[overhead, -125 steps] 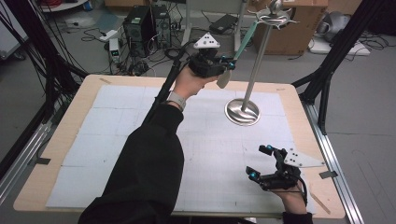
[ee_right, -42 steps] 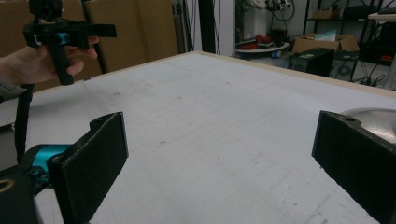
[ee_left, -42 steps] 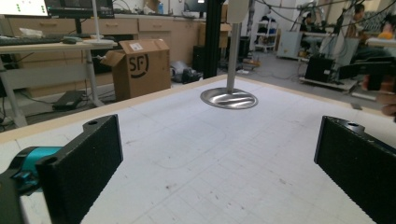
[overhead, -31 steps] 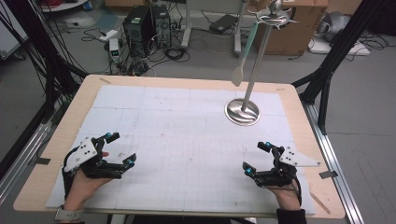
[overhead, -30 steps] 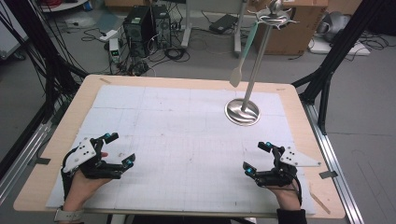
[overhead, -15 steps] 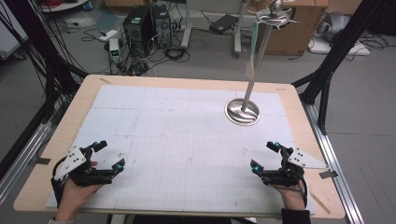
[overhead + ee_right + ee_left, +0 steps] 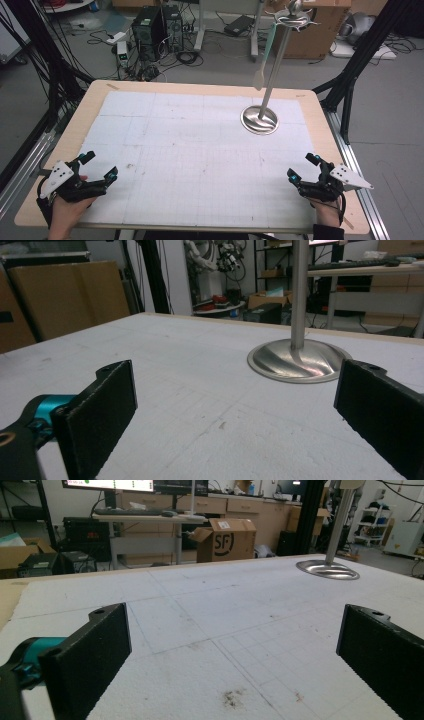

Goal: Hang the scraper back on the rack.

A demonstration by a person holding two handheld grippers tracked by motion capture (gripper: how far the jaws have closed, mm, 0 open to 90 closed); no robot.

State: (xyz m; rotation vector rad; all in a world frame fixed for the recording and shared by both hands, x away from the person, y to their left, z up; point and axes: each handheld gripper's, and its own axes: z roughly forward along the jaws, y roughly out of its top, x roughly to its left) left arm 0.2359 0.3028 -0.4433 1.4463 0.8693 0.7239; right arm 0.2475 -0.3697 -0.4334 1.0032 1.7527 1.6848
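Fingers of left gripper (image 7: 98, 167) and right gripper (image 7: 301, 168) spread wide, holding nothing.

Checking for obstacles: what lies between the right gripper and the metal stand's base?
Nothing: between the right gripper and the stand's base lies bare white gridded mat, seen in the high and right gripper views.

Both tongs (image 7: 99, 166) (image 7: 303, 167) gaping, empty

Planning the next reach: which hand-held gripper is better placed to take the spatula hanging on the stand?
Right, probably. The right hand-held gripper sits open on the stand's side of the table; the spatula hangs there, far from the left hand-held gripper.
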